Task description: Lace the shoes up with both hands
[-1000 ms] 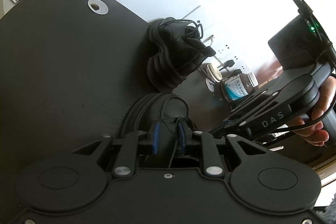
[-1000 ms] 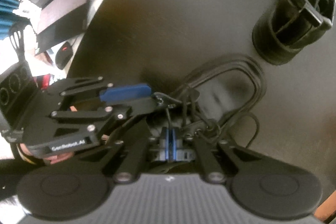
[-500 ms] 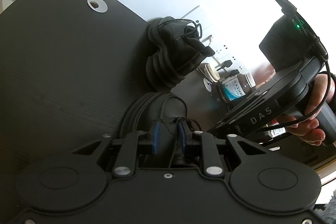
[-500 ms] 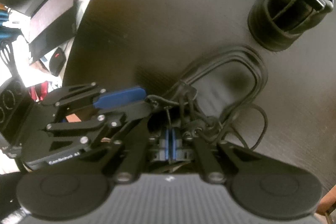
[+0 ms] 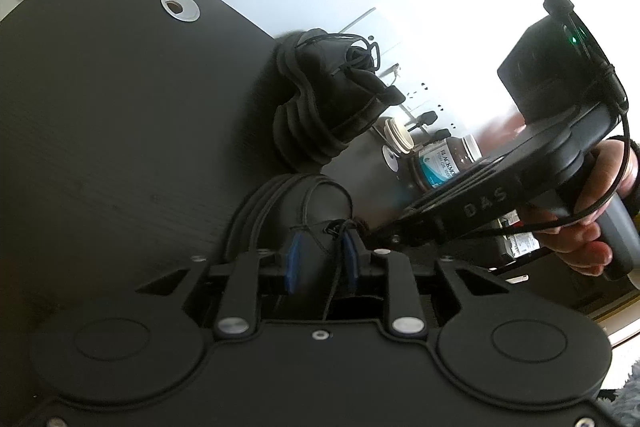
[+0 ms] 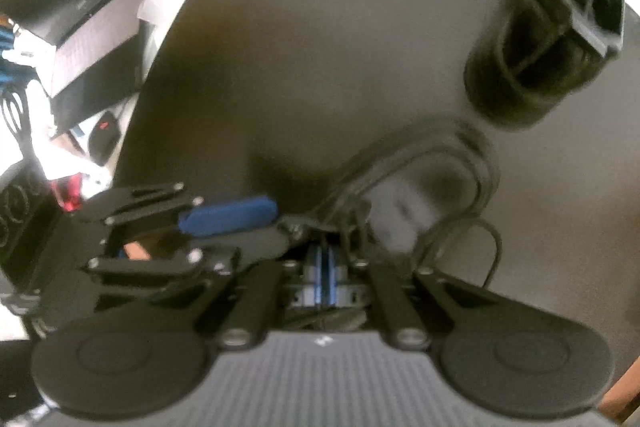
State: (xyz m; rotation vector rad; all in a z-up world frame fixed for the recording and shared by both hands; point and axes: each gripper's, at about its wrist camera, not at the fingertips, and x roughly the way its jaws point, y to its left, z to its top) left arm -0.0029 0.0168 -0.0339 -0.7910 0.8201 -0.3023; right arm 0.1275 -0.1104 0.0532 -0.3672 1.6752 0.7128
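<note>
1. Background: a dark round table (image 5: 120, 131) with a metal grommet (image 5: 179, 5) far ahead of the left gripper; papers and cables lie off its far left edge, and supplement bottles (image 5: 444, 159) stand beyond its right edge.
2. Left gripper (image 5: 320, 259): we see its blue pads a narrow gap apart and opening, straddling the near shoe (image 5: 320, 203) directly ahead of the tips. A thin lace (image 5: 336, 267) runs down through the gap; we cannot tell whether either pad touches it. We read this low, forward stance as steadying the laced part of the shoe so the other tool can work the lace.
3. Second shoe (image 5: 328, 99): it stands on the table further ahead, well apart from the tools, its laces loose on top; we judge it awaits its turn.
4. Right gripper (image 6: 322, 267): steeply downward, pads pressed together just behind the near shoe's lacing. We judge that it pinches a lace strand, though blur hides the contact.
5. A hand (image 5: 588, 227) holds the right tool's handle at the far right of the left view.
</note>
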